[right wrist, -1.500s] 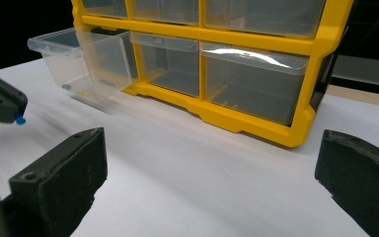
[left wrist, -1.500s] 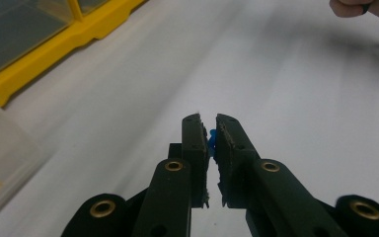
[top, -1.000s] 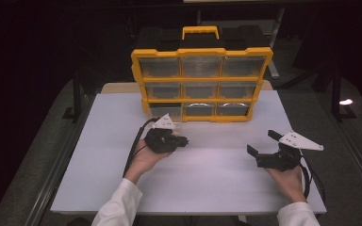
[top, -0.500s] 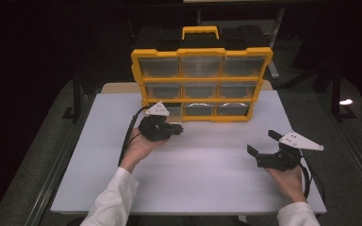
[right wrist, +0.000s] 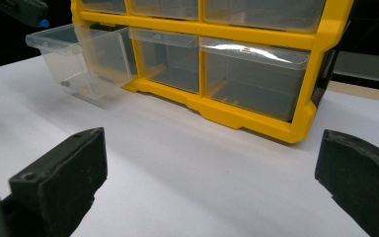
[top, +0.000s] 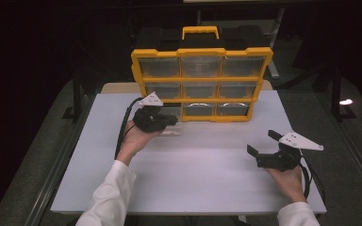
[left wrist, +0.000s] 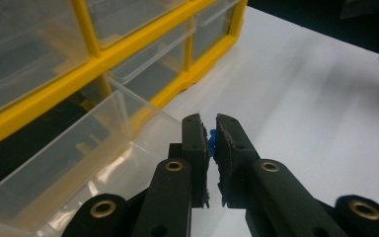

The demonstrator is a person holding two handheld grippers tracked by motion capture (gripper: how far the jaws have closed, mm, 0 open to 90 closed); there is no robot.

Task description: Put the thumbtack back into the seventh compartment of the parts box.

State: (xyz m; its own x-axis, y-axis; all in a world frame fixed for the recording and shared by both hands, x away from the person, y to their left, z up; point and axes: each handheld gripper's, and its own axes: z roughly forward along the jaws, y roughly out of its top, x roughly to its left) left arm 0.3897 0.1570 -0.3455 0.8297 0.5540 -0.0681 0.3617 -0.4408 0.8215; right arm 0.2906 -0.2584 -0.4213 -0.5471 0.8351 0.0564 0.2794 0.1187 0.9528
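White table (top: 193, 174) under both tongs. Left gripper (left wrist: 212, 133) clamped on small blue piece (left wrist: 211, 136), poised over pulled-out clear drawer (right wrist: 76, 59) of yellow organizer (top: 201, 52). Right gripper (top: 260, 143) gaping wide, holding nothing, well apart from drawer.

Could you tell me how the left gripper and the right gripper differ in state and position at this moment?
The left gripper has its jaws shut on a small blue piece; the right gripper has its jaws wide apart and holds nothing. The left gripper is held above the pulled-out clear drawer at the yellow organiser; the right gripper rests low on the white table, apart from the organiser. Both have black jaws and a grey plate on top.
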